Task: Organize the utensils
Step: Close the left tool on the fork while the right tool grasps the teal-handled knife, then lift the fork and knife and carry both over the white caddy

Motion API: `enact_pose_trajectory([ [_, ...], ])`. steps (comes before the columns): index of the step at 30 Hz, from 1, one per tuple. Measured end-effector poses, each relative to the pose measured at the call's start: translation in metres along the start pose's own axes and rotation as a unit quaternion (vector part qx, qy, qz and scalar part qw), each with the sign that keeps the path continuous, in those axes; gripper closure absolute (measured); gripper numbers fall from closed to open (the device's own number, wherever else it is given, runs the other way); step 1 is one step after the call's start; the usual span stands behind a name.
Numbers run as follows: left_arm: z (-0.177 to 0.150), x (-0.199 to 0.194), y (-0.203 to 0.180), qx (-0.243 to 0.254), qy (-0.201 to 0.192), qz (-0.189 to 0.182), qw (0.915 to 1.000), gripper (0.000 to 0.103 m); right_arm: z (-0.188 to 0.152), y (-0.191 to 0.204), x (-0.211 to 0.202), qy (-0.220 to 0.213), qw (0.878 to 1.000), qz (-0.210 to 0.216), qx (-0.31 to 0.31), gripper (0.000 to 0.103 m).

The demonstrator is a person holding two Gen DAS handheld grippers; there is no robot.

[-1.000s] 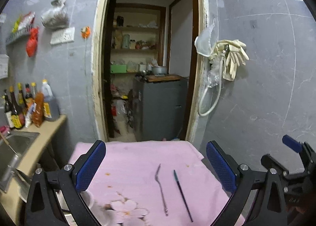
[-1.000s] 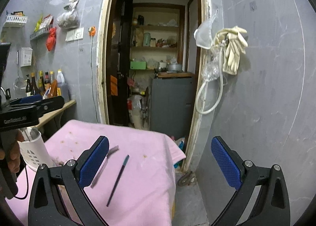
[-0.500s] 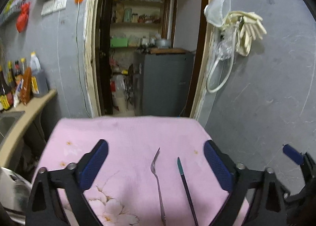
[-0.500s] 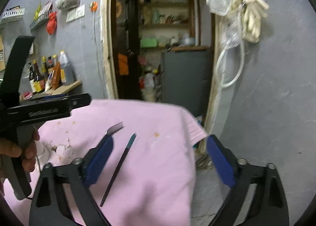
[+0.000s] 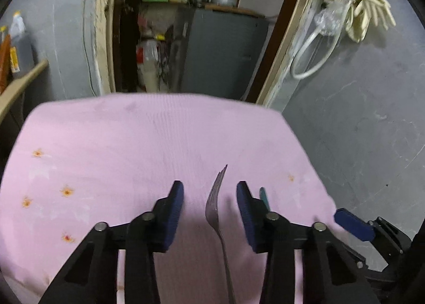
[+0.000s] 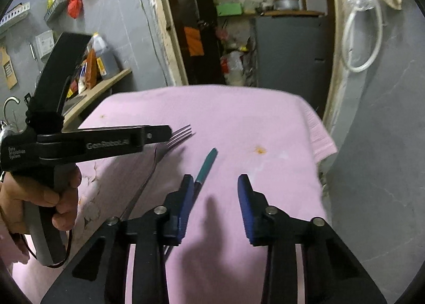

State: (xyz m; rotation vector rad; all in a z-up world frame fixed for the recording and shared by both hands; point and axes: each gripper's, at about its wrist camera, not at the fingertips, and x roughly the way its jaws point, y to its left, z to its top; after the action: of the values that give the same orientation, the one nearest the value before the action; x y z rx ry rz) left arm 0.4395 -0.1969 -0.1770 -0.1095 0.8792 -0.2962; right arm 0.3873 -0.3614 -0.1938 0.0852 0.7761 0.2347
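Fork (image 5: 215, 213) handle and green stick (image 5: 264, 195) hidden behind left tool (image 5: 209, 189).

left tongs (image 5: 209, 192): half-closed, closing | right tongs (image 6: 215, 187): half-closed, closing

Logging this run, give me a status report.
Left gripper jaws closing around fork, no contact. Right gripper open beside teal stick. Nothing blocking.
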Motion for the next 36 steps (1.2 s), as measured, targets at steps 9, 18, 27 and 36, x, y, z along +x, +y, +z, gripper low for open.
enact_pose_trajectory([
  [9,0.008,0.036,0.002,0.021,0.074,-0.010,0.9970,0.086,0.005,0.012,0.041,0.059,0.998,0.014,-0.012,0.077],
  [18,0.018,0.037,0.004,0.022,0.091,-0.002,0.9956,0.099,0.025,0.024,0.055,0.085,0.995,-0.017,-0.044,0.086],
  [27,0.012,-0.013,0.002,0.027,0.025,-0.003,0.9993,0.100,0.024,-0.001,0.018,0.051,0.997,0.033,0.053,0.096],
  [36,-0.003,-0.088,-0.017,0.074,-0.059,-0.006,0.9955,0.100,0.017,0.008,-0.071,-0.046,0.997,0.021,0.060,0.096],
])
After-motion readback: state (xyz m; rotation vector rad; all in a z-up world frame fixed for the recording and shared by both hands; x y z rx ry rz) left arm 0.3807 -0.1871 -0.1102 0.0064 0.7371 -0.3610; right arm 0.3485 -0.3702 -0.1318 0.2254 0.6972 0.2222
